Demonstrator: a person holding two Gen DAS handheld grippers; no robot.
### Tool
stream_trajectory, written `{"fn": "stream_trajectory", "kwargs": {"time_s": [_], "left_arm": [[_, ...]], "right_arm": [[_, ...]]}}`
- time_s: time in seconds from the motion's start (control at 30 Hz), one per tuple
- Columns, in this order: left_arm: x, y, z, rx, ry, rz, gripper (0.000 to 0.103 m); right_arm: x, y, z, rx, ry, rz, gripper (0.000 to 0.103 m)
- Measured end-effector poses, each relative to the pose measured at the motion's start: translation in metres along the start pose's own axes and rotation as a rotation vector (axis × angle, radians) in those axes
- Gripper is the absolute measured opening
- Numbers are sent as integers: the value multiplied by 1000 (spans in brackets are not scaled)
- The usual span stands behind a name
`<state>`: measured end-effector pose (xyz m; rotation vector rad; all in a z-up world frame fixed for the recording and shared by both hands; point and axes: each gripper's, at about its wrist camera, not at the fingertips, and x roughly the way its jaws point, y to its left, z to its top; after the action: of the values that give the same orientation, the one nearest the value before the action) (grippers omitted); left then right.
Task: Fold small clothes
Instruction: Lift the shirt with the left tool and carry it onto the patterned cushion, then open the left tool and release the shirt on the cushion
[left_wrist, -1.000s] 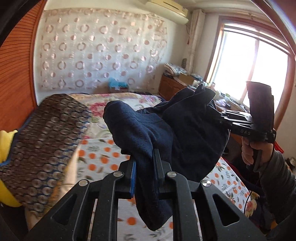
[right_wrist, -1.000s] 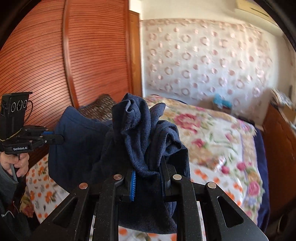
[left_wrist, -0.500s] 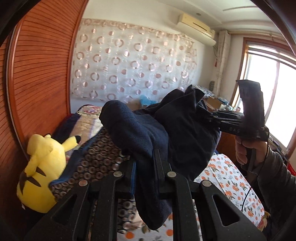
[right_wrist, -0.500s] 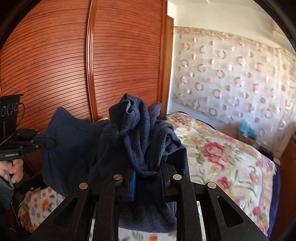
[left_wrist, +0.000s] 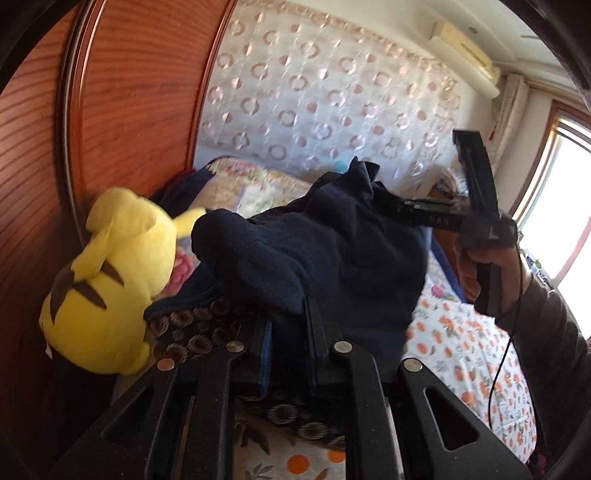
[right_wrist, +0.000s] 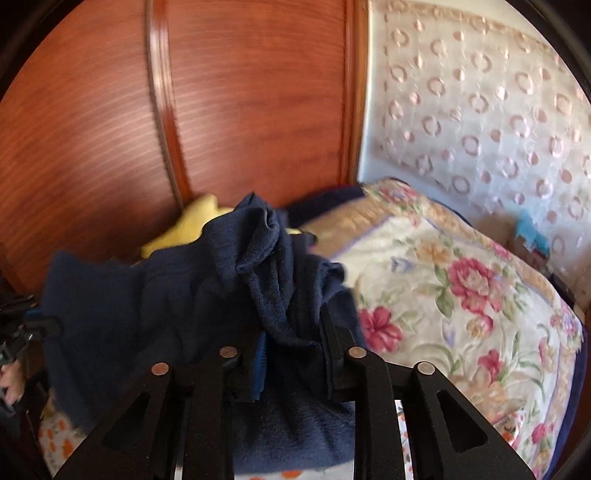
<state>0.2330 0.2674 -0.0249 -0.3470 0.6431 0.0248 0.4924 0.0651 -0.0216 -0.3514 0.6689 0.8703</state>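
Note:
A small navy blue fleece garment (left_wrist: 332, 254) hangs in the air between both grippers, above the bed. My left gripper (left_wrist: 288, 332) is shut on one bunched edge of it. My right gripper (right_wrist: 291, 343) is shut on the other bunched edge (right_wrist: 258, 266). The right gripper also shows in the left wrist view (left_wrist: 436, 218), held by a hand at the right. The garment sags between the two grips and hides most of both sets of fingers.
A yellow plush toy (left_wrist: 110, 280) lies at the left by the wooden wardrobe doors (right_wrist: 184, 110). A dark patterned cushion (left_wrist: 192, 332) lies beneath the garment. A floral quilt (right_wrist: 461, 302) and an orange-print sheet (left_wrist: 472, 369) cover the bed. A window (left_wrist: 569, 221) is at the right.
Both grippers have swung left toward the wardrobe with the garment still held between them. The plush toy now fills more of the left wrist view.

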Motion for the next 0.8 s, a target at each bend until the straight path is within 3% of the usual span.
{"fn": "stream_trajectory", "kwargs": {"time_s": [0.07,0.1,0.13,0.23,0.33,0.43,0.6,0.67,0.8], "left_arm": [[7,4,-6,-8,19,15,16],[10,4,-9,-6,23,22,16],[10,4,-10,2,22,30,16],[7,-3,-11,41,9,62,17],[4,-10,-13,69,2,91,18],[6,-8,-15,78,2,105,19],[1,-10,-16,76,-10,106,19],[-9,-17,-17,104,-34,138,21],[-28,-29,-18,136,-70,153,38]], "right_arm": [[16,-6,7,19,1,-49,40],[16,-12,7,31,-14,-78,51],[14,-14,7,37,-32,-99,54],[-7,-4,3,6,-147,-163,54],[-28,8,-3,-7,-242,-124,54],[-14,13,-10,-15,-190,-33,54],[30,-11,-26,9,-91,-73,54],[26,-16,-23,28,-113,-79,54],[-14,3,-33,29,-161,-82,54]]}}
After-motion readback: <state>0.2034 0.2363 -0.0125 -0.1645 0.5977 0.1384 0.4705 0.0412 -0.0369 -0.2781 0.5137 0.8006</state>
